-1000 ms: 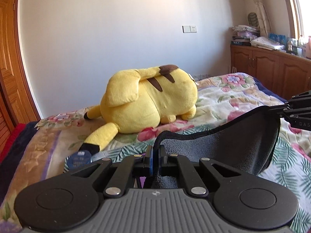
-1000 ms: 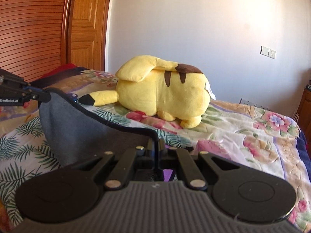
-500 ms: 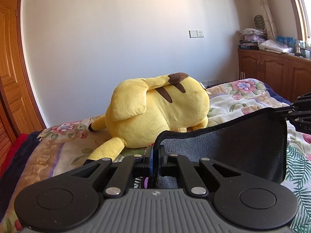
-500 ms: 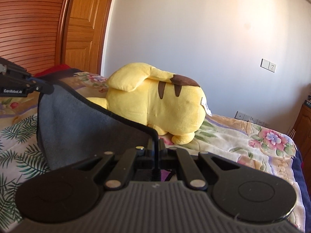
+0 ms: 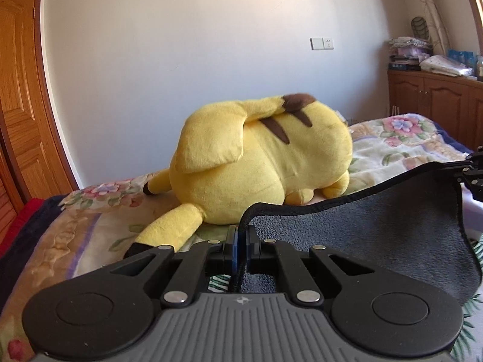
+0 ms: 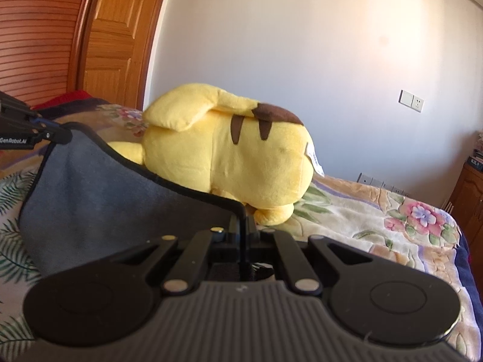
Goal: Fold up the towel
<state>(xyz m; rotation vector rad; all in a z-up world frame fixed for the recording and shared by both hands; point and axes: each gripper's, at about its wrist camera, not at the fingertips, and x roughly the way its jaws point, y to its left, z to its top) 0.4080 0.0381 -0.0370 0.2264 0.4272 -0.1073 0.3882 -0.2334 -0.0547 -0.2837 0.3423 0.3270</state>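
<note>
A dark grey towel with a black hem hangs stretched between my two grippers above the bed. My left gripper is shut on its left top corner. My right gripper is shut on the other top corner. The towel also shows in the right wrist view, sagging down toward the bedspread. The right gripper shows at the right edge of the left wrist view, and the left gripper at the left edge of the right wrist view.
A big yellow plush toy lies on the floral bedspread just beyond the towel; it also shows in the right wrist view. A wooden door is to the left, a wooden cabinet with piled things to the right.
Both grippers have moved forward toward the plush toy with the towel held between them. The towel's top edge stays taut and both grips stay shut.
</note>
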